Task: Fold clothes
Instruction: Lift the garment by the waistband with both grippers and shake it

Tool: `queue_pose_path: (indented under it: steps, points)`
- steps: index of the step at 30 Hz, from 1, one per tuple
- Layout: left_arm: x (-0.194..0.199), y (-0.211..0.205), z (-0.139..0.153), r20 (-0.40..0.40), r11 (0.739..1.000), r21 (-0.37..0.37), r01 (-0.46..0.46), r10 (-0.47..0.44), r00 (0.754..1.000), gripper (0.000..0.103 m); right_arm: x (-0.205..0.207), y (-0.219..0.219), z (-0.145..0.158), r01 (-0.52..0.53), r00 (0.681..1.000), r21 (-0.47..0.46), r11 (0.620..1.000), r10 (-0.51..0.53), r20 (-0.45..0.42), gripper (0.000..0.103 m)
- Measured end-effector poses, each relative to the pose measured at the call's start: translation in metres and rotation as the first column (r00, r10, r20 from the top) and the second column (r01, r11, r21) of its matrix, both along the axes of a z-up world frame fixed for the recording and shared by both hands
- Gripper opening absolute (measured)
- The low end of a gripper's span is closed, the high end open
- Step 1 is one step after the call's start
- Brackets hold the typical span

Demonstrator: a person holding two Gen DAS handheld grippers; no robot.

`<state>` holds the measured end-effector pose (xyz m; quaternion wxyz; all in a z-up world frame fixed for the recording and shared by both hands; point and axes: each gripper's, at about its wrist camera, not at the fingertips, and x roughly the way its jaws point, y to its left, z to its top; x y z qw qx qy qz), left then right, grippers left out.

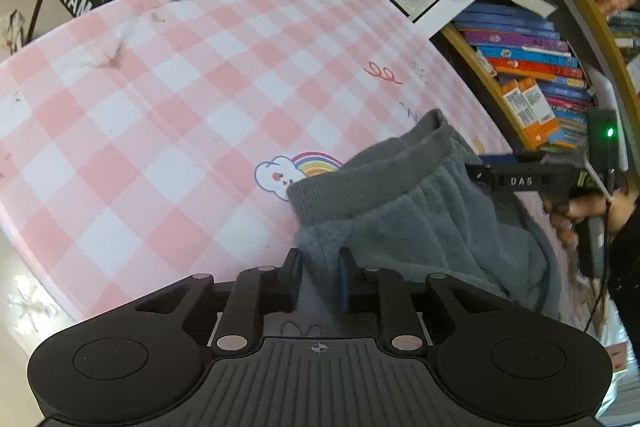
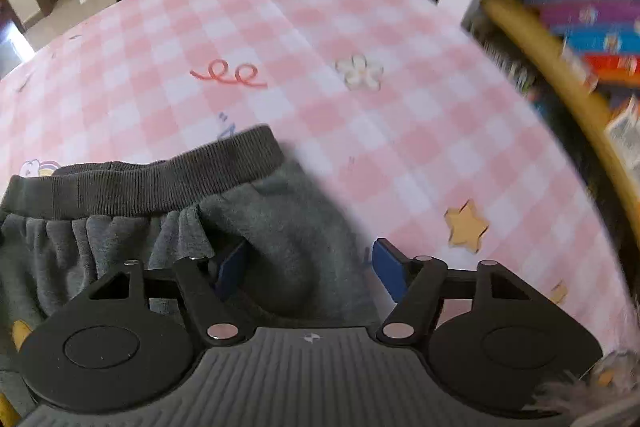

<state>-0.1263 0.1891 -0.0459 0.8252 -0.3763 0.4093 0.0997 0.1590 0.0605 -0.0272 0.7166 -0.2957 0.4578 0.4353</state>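
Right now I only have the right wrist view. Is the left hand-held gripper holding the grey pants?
Observer: Yes. The left hand-held gripper is shut on the grey pants, below the waistband.
Operator: Where is my right hand-held gripper, seen from there?
Observer: The right hand-held gripper is at the pants' opposite side, also below the waistband.
Operator: Anything lit on it?
Observer: A green light glows on the unit behind it.
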Motion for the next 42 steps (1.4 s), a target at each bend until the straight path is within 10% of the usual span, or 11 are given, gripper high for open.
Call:
queue_pose_path:
  steps: [5, 10, 14, 17, 21, 28, 31, 33, 37, 42]
  points:
    - [0.006, 0.002, 0.003, 0.036, 1.000, -0.026, -0.003, 0.004, 0.999, 0.011, 0.003, -0.014, 0.003, 0.040, 0.995, 0.061, 0.997, -0.034, -0.094, 0.014]
    - [0.016, -0.009, 0.023, 0.125, 0.999, -0.021, 0.040, -0.037, 0.991, 0.003, -0.011, -0.044, 0.031, 0.076, 0.997, 0.147, 0.986, -0.075, -0.012, 0.009]
    - [0.038, -0.060, 0.099, 0.359, 0.971, 0.119, 0.209, -0.238, 0.903, 0.003, -0.016, -0.107, 0.090, 0.169, 0.951, 0.312, 0.935, -0.238, 0.196, 0.009]
    - [0.055, -0.097, 0.156, 0.498, 0.920, 0.246, 0.304, -0.389, 0.775, 0.003, -0.024, -0.163, 0.143, 0.203, 0.846, 0.439, 0.875, -0.382, 0.371, 0.009]
    - [0.070, -0.175, 0.219, 0.640, 0.800, 0.370, 0.473, -0.588, 0.494, 0.003, -0.036, -0.250, 0.223, 0.234, 0.647, 0.649, 0.724, -0.614, 0.451, 0.008]
    - [0.068, -0.270, 0.303, 0.756, 0.634, 0.532, 0.561, -0.654, 0.021, 0.003, -0.074, -0.357, 0.350, 0.058, 0.297, 0.844, 0.534, -0.816, 0.496, 0.008]
    - [0.060, -0.271, 0.324, 0.806, 0.660, 0.525, 0.538, -0.589, -0.064, 0.003, -0.099, -0.373, 0.398, -0.085, 0.192, 0.860, 0.503, -0.839, 0.509, 0.008]
    - [0.054, -0.264, 0.334, 0.835, 0.687, 0.506, 0.521, -0.541, -0.097, 0.003, -0.106, -0.373, 0.423, -0.143, 0.201, 0.848, 0.510, -0.824, 0.529, 0.008]
    - [0.063, -0.223, 0.289, 0.837, 0.767, 0.405, 0.498, -0.531, 0.136, 0.003, -0.076, -0.333, 0.424, -0.139, 0.279, 0.778, 0.612, -0.730, 0.624, 0.009]
    - [0.070, -0.170, 0.230, 0.771, 0.854, 0.295, 0.429, -0.478, 0.421, 0.003, 0.002, -0.247, 0.326, 0.063, 0.567, 0.646, 0.761, -0.560, 0.604, 0.009]
